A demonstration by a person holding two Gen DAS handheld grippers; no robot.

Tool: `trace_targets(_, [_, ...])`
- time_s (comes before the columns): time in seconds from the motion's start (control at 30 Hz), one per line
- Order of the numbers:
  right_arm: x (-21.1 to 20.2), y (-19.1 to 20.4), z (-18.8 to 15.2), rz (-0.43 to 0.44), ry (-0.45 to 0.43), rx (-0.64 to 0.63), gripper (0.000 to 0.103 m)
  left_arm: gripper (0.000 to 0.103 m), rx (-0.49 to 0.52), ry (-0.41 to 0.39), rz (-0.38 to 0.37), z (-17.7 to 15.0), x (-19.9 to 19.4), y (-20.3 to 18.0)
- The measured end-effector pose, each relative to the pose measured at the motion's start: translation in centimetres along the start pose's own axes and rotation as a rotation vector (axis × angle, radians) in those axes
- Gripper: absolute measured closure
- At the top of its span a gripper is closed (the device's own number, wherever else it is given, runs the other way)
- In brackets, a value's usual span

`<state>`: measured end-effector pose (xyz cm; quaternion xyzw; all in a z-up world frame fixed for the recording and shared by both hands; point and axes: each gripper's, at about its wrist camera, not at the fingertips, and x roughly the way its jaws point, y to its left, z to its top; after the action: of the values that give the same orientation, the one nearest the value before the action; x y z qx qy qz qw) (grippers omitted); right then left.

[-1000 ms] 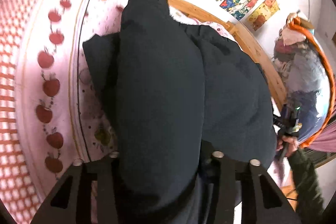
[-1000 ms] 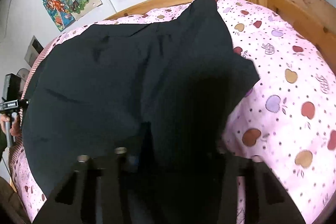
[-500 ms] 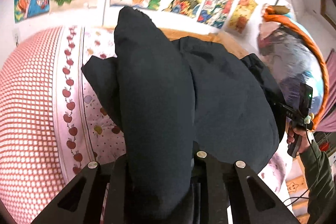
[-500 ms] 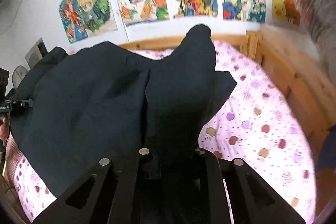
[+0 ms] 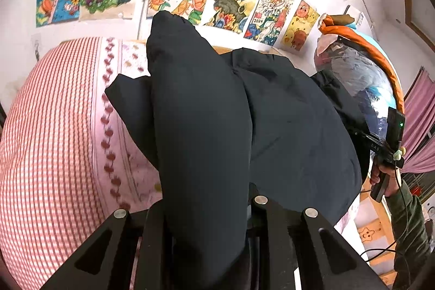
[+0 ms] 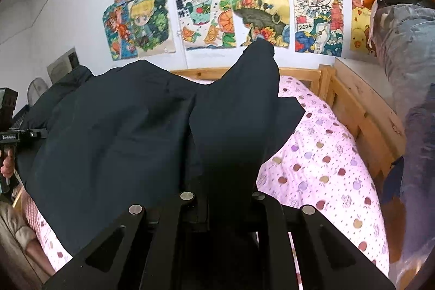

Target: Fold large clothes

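A large dark navy garment point(image 5: 204, 113) hangs in a thick fold that runs out from between the fingers of my left gripper point(image 5: 205, 204), which is shut on it. In the right wrist view the same garment point(image 6: 122, 140) spreads left across the bed, and a raised fold of it sits pinched in my right gripper point(image 6: 223, 196), shut as well. The cloth hides both sets of fingertips. The right hand-held unit point(image 5: 386, 143) shows at the garment's far right edge. The left unit point(image 6: 11, 127) shows at its left edge. The garment is lifted between the two and sags over the bed.
Below lies a bed with a pink apple-print sheet point(image 6: 326, 167) and a red-checked cover point(image 5: 49, 140). A wooden bed frame point(image 6: 361, 113) runs along the right and far sides. Posters point(image 6: 258, 12) cover the wall. Hanging clothes point(image 6: 402, 59) crowd the right side.
Both grippers have risen and pulled back, lifting the garment off the bed. The views have tipped up, so the wall posters now fill the top of both.
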<state>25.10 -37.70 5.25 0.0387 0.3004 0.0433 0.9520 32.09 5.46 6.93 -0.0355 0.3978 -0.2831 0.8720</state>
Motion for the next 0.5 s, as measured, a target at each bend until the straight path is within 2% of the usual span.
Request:
trace_targets(0.2, [1.7,0.9,-4.0,0.01,0.073,0.011,0.092,0.083,-0.029,0.036,0.007,-4.3,1.8,2.2])
trace_targets(0.3, [3.2,0.7,-6.1,-0.006,0.099,0.037,0.092,0.083,0.013,0.026,0.021,-6.5,3.2,2.7])
trace_targets(0.37, [3.8,0.5,-6.9,-0.019,0.1,0.052,0.092,0.082,0.046,0.008,0.026,-7.5,3.9,3.0])
trace_targets(0.5, [4.1,0.8,-8.0,-0.05,0.077,0.04,0.091,0.079,0.035,-0.012,0.008,-7.8,4.2,3.9])
